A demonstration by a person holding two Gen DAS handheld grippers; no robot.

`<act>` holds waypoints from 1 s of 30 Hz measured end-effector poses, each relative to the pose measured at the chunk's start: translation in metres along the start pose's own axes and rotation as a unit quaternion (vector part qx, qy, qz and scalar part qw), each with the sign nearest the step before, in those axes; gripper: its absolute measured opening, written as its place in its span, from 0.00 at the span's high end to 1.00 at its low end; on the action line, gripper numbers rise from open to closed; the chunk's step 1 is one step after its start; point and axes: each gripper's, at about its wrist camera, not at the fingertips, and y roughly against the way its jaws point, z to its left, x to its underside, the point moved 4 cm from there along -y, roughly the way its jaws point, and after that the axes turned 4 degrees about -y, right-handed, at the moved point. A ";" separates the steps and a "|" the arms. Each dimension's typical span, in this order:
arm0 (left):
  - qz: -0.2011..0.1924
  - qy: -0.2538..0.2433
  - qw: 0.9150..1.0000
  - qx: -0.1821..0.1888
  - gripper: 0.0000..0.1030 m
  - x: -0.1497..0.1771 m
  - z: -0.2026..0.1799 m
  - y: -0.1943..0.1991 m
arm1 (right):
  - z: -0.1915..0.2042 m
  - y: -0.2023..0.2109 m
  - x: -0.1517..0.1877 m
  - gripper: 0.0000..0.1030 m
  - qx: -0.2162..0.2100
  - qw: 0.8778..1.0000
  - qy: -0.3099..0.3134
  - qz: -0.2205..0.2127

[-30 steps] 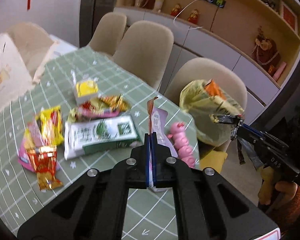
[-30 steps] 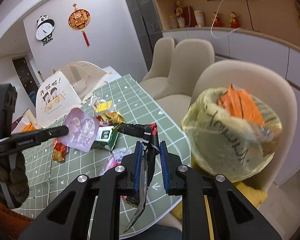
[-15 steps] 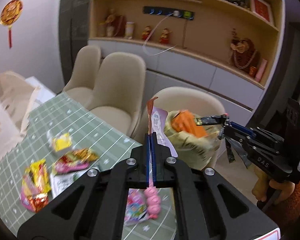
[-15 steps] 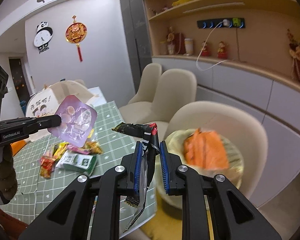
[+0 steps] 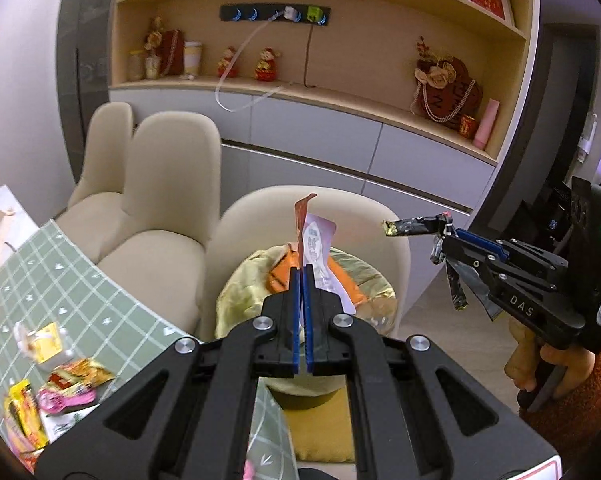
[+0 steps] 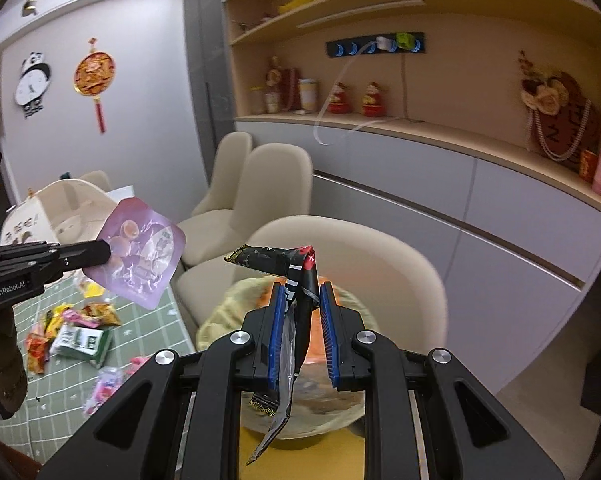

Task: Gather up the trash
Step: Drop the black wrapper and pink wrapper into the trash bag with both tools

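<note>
My left gripper (image 5: 302,272) is shut on a flat purple snack wrapper (image 5: 318,240), held above a bin lined with a yellow bag (image 5: 236,300) that stands on a beige chair. The same wrapper (image 6: 140,252) shows in the right wrist view, left of the bin (image 6: 220,316). My right gripper (image 6: 300,292) is shut on a crumpled black wrapper (image 6: 296,276), also over the bin. In the left wrist view it (image 5: 440,232) is to the right of the bin with the black wrapper (image 5: 412,226). An orange packet (image 5: 280,276) lies inside the bag.
A table with a green checked cloth (image 5: 80,292) at the left carries several snack wrappers (image 5: 72,380). They also show in the right wrist view (image 6: 76,332). Beige chairs (image 5: 168,184) stand along the table. A cabinet with shelves (image 5: 340,120) runs behind.
Both grippers have swung away from the table toward the bin, each carrying its wrapper. The bin now sits directly below and ahead of both.
</note>
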 end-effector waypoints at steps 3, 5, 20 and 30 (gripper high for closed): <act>0.015 0.002 1.000 0.018 0.98 -0.005 -0.004 -0.024 | -0.012 -0.010 -0.001 0.82 0.013 1.000 -0.008 0.011; 0.025 0.003 0.999 0.028 0.98 -0.008 -0.006 -0.043 | -0.019 -0.018 -0.001 0.82 0.020 1.000 -0.013 0.019; 0.106 0.052 0.987 0.106 0.78 0.014 0.013 -0.158 | -0.045 -0.068 -0.006 0.82 0.038 0.998 -0.009 0.058; 0.067 0.105 0.991 0.053 0.63 0.024 0.076 -0.122 | 0.000 -0.133 0.008 0.82 -0.040 0.993 0.002 0.112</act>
